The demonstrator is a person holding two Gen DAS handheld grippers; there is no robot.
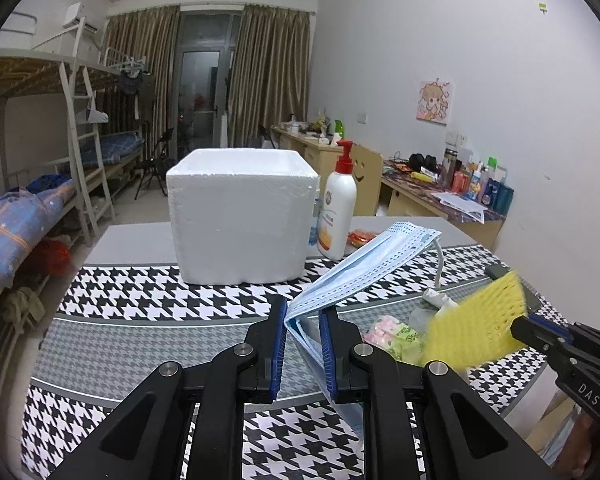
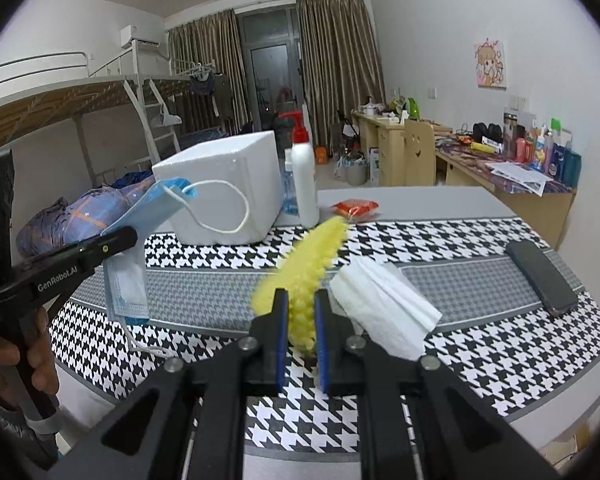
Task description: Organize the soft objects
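My left gripper (image 1: pixel 303 312) is shut on a blue face mask (image 1: pixel 364 264), held above the houndstooth cloth; the mask sticks up to the right and hangs below the pads. From the right wrist view the same mask (image 2: pixel 148 216) dangles from the left gripper (image 2: pixel 120 240) with its white ear loop (image 2: pixel 236 216) swinging. My right gripper (image 2: pixel 301 300) is shut on a yellow textured sponge cloth (image 2: pixel 312 256), lifted off the table; it appears blurred as yellow sponge cloth (image 1: pixel 476 320) in the left view. A white foam box (image 1: pixel 240 216) stands open-topped behind.
A lotion pump bottle (image 1: pixel 338 204) stands right of the box, a red packet (image 2: pixel 356 208) behind it. White folded tissue (image 2: pixel 384 300) and a phone (image 2: pixel 542 276) lie on the cloth (image 2: pixel 460 240); pink and green wrapped items (image 1: pixel 396 336) lie beside the left gripper.
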